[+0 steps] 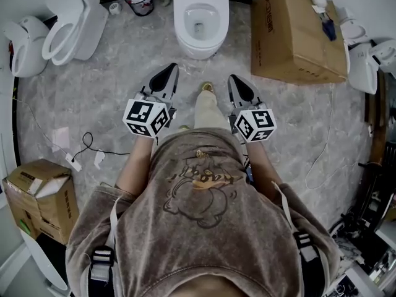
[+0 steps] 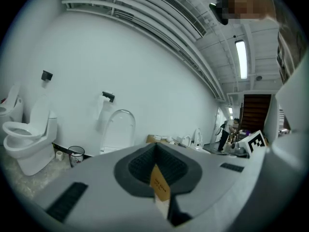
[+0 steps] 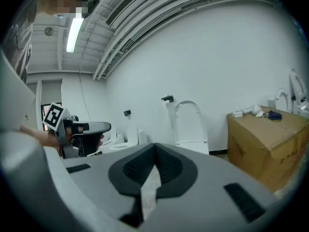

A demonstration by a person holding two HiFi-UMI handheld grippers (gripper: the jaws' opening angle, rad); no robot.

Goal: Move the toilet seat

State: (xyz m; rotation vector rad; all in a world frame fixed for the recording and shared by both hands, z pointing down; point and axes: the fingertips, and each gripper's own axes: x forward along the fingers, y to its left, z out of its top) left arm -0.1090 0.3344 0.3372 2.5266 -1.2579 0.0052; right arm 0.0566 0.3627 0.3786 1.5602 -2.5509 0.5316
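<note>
We're standing on the marble floor (image 1: 111,98) with both grippers held out low in front. The left gripper (image 1: 169,71) has its jaws pressed fully together, nothing between them. It's the same with the right gripper (image 1: 236,80): jaws closed and empty. The toilet seat (image 1: 183,18) sits on the white toilet (image 1: 200,42) straight ahead, well apart from both grippers. A cardboard box (image 1: 297,36) stands just to its right.

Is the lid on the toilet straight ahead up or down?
Up: the toilet shows its open bowl, and its lid stands against the wall.
</note>
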